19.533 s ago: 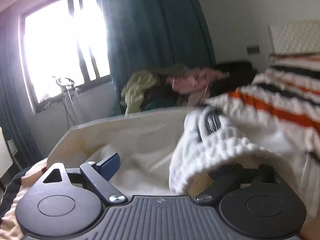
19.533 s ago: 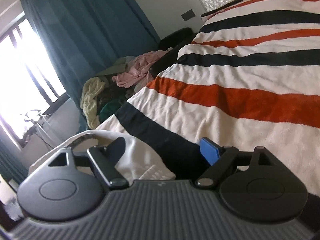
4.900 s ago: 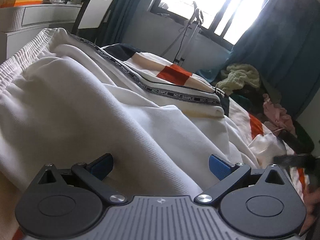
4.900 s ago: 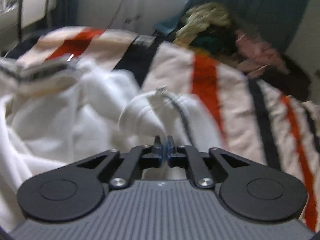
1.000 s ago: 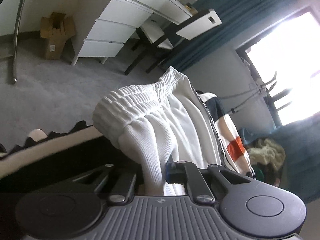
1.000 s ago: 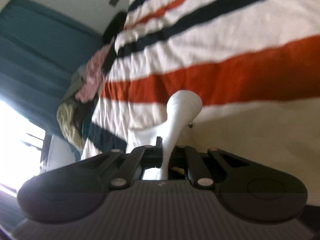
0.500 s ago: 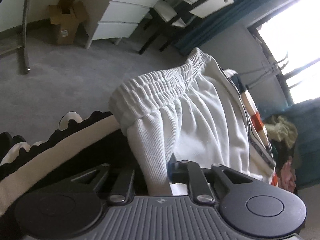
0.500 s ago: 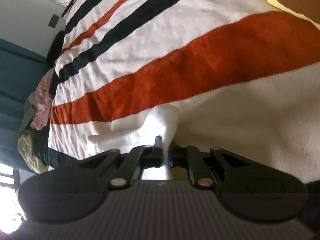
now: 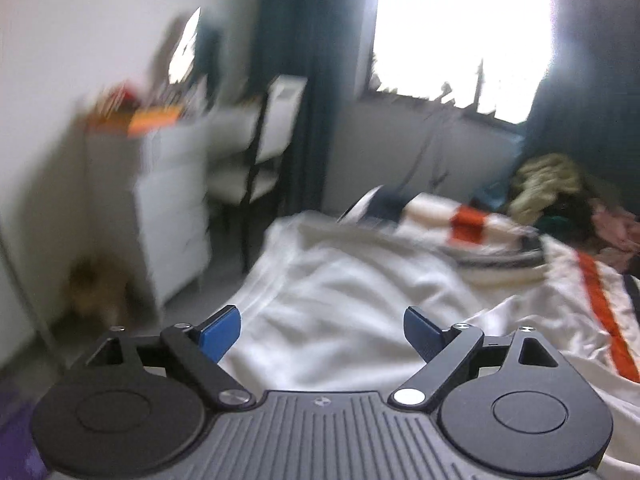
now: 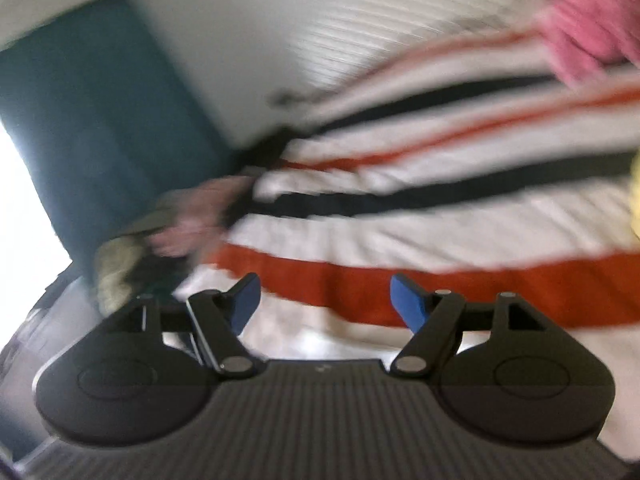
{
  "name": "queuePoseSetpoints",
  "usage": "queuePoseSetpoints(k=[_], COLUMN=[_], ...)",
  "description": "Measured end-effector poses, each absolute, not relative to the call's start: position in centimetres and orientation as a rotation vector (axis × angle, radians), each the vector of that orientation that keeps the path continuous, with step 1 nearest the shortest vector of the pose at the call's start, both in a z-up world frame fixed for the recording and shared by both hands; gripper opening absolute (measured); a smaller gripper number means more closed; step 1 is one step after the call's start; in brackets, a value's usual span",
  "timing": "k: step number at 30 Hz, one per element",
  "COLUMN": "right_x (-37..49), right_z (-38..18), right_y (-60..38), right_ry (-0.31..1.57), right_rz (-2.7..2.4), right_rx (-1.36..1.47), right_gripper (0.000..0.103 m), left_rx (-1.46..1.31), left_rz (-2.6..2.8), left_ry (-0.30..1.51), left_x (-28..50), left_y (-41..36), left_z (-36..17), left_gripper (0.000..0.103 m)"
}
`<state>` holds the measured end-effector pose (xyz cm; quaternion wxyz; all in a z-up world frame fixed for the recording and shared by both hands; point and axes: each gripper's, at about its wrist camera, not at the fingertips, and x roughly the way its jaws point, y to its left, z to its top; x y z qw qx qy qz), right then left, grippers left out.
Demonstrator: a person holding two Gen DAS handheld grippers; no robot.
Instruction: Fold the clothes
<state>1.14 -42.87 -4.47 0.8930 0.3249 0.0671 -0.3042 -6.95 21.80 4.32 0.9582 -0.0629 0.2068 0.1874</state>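
White trousers (image 9: 340, 280) lie spread on the striped bed cover (image 9: 592, 280), reaching to the bed's left edge. My left gripper (image 9: 322, 332) hangs open just above and in front of them, nothing between its blue pads (image 9: 220, 330). In the right wrist view my right gripper (image 10: 325, 300) is open too, over the orange stripe of the bed cover (image 10: 440, 236); no white cloth sits between its pads. Both views are blurred by motion.
A white drawer desk (image 9: 172, 184) and a chair (image 9: 264, 152) stand left of the bed, with a cardboard box (image 9: 96, 292) on the floor. A heap of clothes (image 9: 548, 188) lies by the teal curtain. A pink garment (image 10: 592, 28) lies at the bed's far right.
Both grippers have let go of the white trousers and opened. Each has swung up and away, and the trousers now lie on the bed.
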Motion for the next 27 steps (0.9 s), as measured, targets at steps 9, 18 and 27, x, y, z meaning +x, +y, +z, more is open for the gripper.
queuePoseSetpoints(k=[9, 18, 27], right_x=[2.7, 3.4, 3.9], right_z=[-2.5, -4.1, -5.1], right_y=[-33.4, -28.5, -25.4], right_ry=[0.193, 0.222, 0.241], right_rz=[-0.179, -0.048, -0.019], right_rx=[0.368, 0.294, 0.245], right_gripper=[0.081, 0.081, 0.082], left_rx=[-0.041, -0.096, -0.155], left_rz=[0.061, 0.001, 0.029], left_ry=[0.316, 0.395, 0.433], left_x=[-1.6, 1.7, 1.8], left_y=[8.4, 3.8, 6.1], left_z=[5.4, -0.3, -2.5], left_gripper=[0.101, 0.101, 0.101])
